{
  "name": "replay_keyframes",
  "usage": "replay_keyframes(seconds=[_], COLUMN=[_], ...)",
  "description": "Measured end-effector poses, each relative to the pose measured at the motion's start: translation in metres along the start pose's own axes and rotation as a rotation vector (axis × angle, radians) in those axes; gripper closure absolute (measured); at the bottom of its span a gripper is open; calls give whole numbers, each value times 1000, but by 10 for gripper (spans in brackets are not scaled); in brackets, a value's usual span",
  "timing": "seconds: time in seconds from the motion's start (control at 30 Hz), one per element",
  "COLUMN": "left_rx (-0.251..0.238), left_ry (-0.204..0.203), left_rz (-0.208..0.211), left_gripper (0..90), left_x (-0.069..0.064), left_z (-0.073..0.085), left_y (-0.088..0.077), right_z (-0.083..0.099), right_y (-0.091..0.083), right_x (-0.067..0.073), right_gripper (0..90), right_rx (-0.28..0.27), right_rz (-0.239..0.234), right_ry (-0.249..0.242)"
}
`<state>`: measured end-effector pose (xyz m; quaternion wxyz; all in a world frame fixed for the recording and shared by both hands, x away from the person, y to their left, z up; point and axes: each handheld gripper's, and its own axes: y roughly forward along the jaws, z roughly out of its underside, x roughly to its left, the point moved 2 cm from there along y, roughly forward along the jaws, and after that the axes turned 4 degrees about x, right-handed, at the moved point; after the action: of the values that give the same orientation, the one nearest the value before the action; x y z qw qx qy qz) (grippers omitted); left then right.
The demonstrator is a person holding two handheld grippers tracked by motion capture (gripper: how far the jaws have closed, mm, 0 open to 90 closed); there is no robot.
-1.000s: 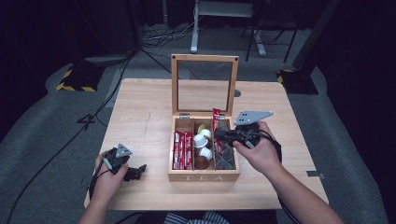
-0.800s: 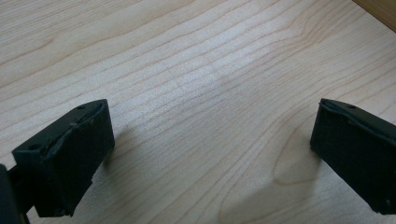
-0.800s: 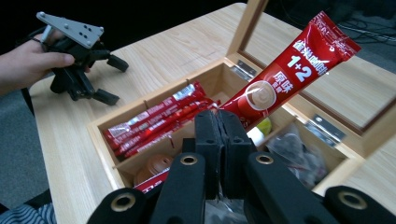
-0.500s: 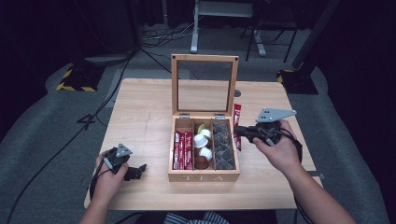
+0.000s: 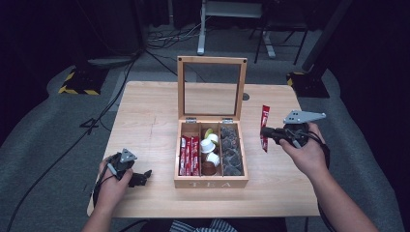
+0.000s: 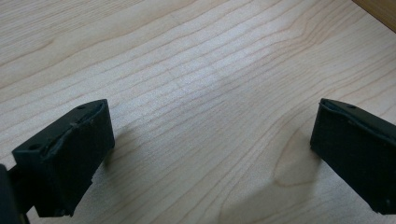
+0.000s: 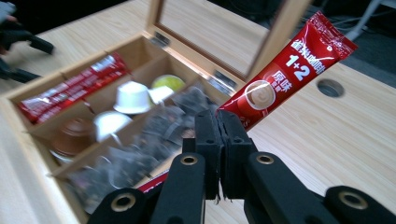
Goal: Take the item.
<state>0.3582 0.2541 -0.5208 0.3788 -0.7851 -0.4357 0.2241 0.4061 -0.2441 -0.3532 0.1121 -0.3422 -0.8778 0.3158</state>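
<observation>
Right now the right gripper (image 5: 269, 133) is clamped on a red coffee sachet (image 5: 265, 126), its jaws pressed together around the packet's middle, so one end rises above the fingers (image 7: 219, 135) and the other hangs below them. From the high view the sachet is in the air just beside the right wall of the wooden tea box (image 5: 211, 182), off to the side of the dark tea bags (image 5: 231, 151) in the nearest compartment. Beyond the fingers in the right gripper view lie the white capsules (image 7: 133, 97) and, furthest from them, the other red sachets (image 5: 189, 154) in the far compartment.

The left gripper (image 5: 140, 176) rests low over bare table (image 5: 145, 111) with its jaws spread wide and nothing between them, well apart from the box.

Risks, as I judge them: the packet is slick and thin and is held by a narrow pinch, so a quick swing could make it pivot or slide out between the pads. Its loose lower end hangs close to the box wall and could snag there if carried back across low. The upright glass lid (image 5: 211, 87) stands behind the box, and a careless sweep of the hand toward it could knock it shut
</observation>
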Motion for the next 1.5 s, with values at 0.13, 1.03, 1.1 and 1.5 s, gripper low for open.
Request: replay_keyframes(seconds=[0.13, 1.03, 1.1, 1.5], left_rx=[0, 0, 0, 0], left_ry=[0, 0, 0, 0], left_rz=[0, 0, 0, 0], left_gripper=[0, 0, 0, 0], left_x=[0, 0, 0, 0], left_z=[0, 0, 0, 0], left_y=[0, 0, 0, 0], right_z=[12, 84, 87, 109], right_y=[0, 29, 30, 41], right_x=[-14, -63, -63, -64], right_gripper=[880, 880, 880, 879], right_rx=[16, 133, 144, 226], right_rz=[23, 67, 63, 23], right_ry=[13, 49, 52, 102])
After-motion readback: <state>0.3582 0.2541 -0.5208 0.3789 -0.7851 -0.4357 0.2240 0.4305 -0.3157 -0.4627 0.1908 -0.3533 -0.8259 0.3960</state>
